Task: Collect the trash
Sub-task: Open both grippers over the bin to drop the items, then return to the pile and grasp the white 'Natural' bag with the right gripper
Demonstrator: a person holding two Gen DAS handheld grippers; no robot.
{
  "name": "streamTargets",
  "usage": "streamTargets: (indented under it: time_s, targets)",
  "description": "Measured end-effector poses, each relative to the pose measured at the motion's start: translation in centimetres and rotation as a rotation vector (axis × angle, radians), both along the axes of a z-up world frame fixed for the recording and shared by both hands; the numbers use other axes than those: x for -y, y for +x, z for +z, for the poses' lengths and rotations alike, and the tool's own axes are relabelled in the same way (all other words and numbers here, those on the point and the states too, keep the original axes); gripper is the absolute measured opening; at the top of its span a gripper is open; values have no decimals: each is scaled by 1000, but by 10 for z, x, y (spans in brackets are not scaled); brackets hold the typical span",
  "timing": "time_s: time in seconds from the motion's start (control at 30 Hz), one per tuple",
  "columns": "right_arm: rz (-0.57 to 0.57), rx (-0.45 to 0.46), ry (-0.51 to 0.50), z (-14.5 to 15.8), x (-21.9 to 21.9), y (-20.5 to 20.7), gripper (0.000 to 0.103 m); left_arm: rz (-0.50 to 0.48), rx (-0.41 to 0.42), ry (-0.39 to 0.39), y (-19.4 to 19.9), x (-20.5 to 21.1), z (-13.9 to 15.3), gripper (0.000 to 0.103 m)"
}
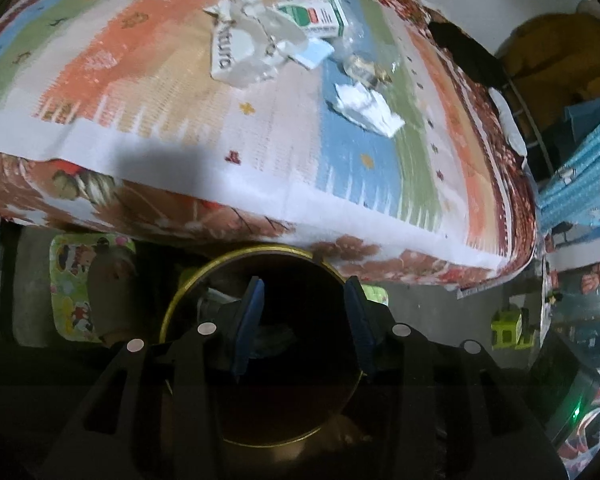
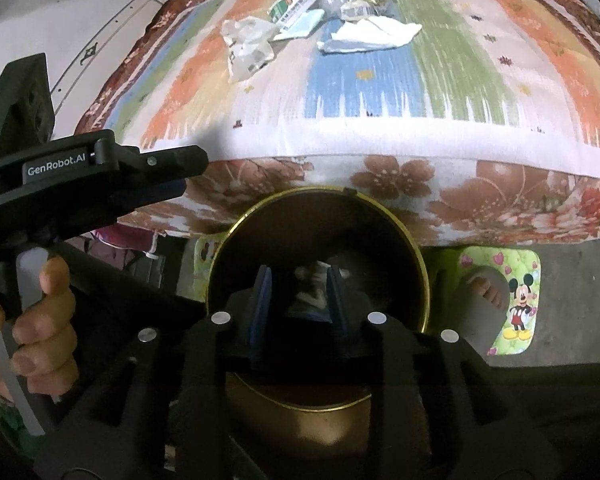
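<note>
1. Trash (image 1: 276,46) lay on the bed (image 1: 180,112) at twelve o'clock
2. Left tool (image 1: 304,324) hung spread over the bin (image 1: 188,292), empty
3. Right tool (image 2: 298,304) was likewise parted, empty

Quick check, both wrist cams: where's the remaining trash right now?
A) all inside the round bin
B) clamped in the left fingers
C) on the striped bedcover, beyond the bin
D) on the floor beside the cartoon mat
C: the crumpled wrappers, green-and-white carton and white paper lie on the striped bedcover, beyond the gold-rimmed bin; the left gripper over the bin clamps nothing.
</note>
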State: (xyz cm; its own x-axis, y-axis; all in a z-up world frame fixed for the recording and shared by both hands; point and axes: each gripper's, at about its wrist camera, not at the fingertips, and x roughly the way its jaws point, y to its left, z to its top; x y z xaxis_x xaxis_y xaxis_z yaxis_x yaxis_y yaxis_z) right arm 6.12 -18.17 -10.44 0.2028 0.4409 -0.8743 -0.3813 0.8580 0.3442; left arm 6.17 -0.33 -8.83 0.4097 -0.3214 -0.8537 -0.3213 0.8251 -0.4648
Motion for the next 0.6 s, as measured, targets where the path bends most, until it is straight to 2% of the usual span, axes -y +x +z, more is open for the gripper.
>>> streamTargets:
  time_s: [0.2, 0.27, 0.4, 0.5, 0.6]
  targets:
    - [21, 74, -21, 16, -8, 13, 34, 40, 31, 20, 6, -21, 17, 46]
    - [31, 102, -29, 21, -11, 17, 36, 68, 66, 0, 11, -36, 31, 46]
    - [59, 139, -17, 33, -17, 25, 41, 123, 113, 10, 21, -63, 52, 49]
    - [57, 167, 5, 43, -22, 33, 42, 117, 100, 15, 30, -66, 54, 49]
    - [65, 206, 15, 53, -28, 42, 48, 101, 86, 37, 39, -62, 54, 51]
